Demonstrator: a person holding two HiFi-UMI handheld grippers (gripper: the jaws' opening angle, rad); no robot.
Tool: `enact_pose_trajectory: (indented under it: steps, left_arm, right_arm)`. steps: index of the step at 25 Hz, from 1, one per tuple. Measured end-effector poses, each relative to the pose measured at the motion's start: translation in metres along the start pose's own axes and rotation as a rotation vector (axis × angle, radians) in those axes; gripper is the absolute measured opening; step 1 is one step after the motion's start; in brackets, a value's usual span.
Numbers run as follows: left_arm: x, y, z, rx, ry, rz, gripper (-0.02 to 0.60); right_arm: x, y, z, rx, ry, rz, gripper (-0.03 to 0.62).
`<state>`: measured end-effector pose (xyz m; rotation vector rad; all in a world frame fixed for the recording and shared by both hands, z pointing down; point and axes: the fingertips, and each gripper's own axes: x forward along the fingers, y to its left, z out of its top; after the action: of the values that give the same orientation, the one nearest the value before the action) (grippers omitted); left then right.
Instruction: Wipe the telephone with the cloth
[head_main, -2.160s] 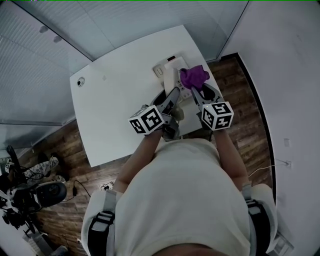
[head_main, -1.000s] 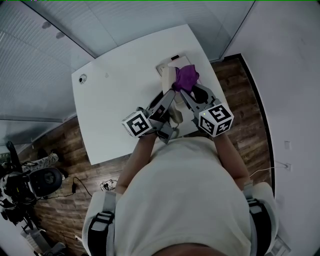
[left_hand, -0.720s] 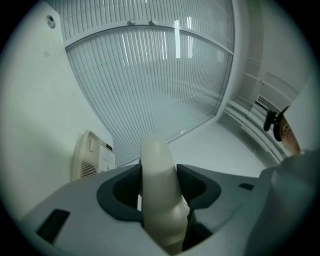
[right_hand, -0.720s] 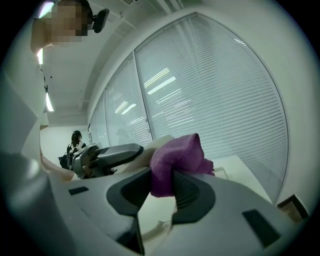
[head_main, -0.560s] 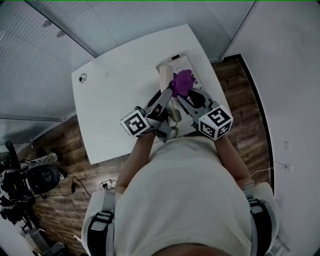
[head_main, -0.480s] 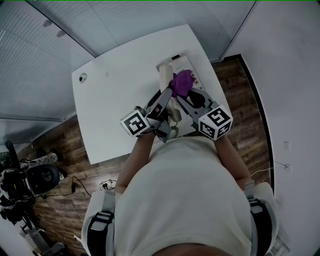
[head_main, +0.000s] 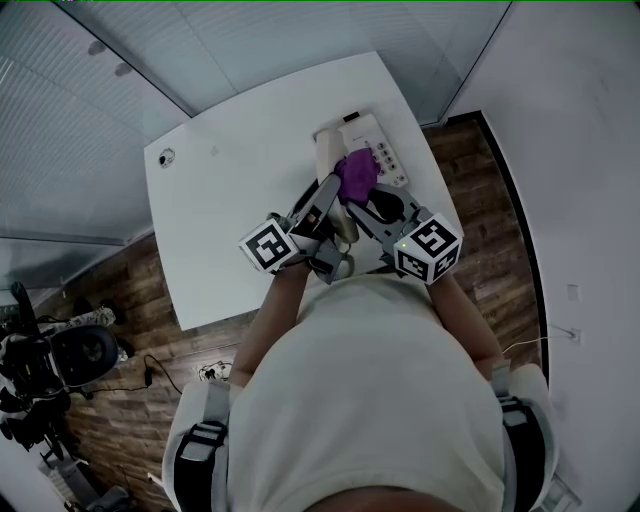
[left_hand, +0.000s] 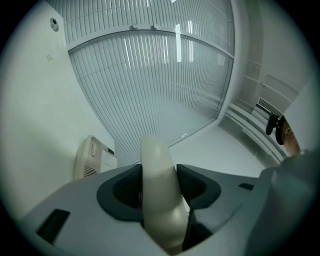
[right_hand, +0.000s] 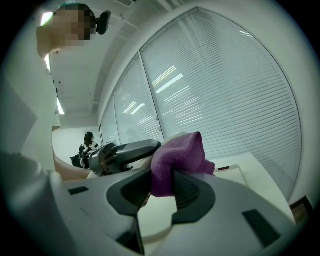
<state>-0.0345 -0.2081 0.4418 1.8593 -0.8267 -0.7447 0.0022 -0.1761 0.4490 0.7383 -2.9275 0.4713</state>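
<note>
The cream telephone base (head_main: 372, 143) lies at the white table's (head_main: 230, 210) far right; it shows again in the left gripper view as a base (left_hand: 93, 157) behind the jaws. My left gripper (head_main: 328, 192) is shut on the cream handset (left_hand: 158, 192), lifted off the base with its far end (head_main: 324, 152) pointing away. Bunched in my right gripper (head_main: 363, 197), which is shut on it, the purple cloth (head_main: 355, 177) presses against the handset's right side. In the right gripper view the cloth (right_hand: 175, 161) bulges out of the jaws, touching the left gripper's finger (right_hand: 131, 150).
A small round fitting (head_main: 165, 157) sits at the table's far left corner. Slatted blinds (head_main: 90, 140) run behind the table. Wooden floor (head_main: 500, 230) lies to the right, and a chair with gear (head_main: 50, 370) stands on the floor at the left.
The right gripper has drawn the cloth back along the handset, from over the telephone base towards me and left. The base's keypad now shows. The left gripper has barely moved.
</note>
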Motion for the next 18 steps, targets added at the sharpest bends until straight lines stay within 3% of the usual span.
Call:
enact_pose_trajectory:
  steps: [18]
  left_arm:
    - [0.000, 0.004, 0.008, -0.008, -0.018, 0.004, 0.228]
  right_arm:
    - [-0.014, 0.012, -0.010, -0.002, 0.029, 0.100, 0.127]
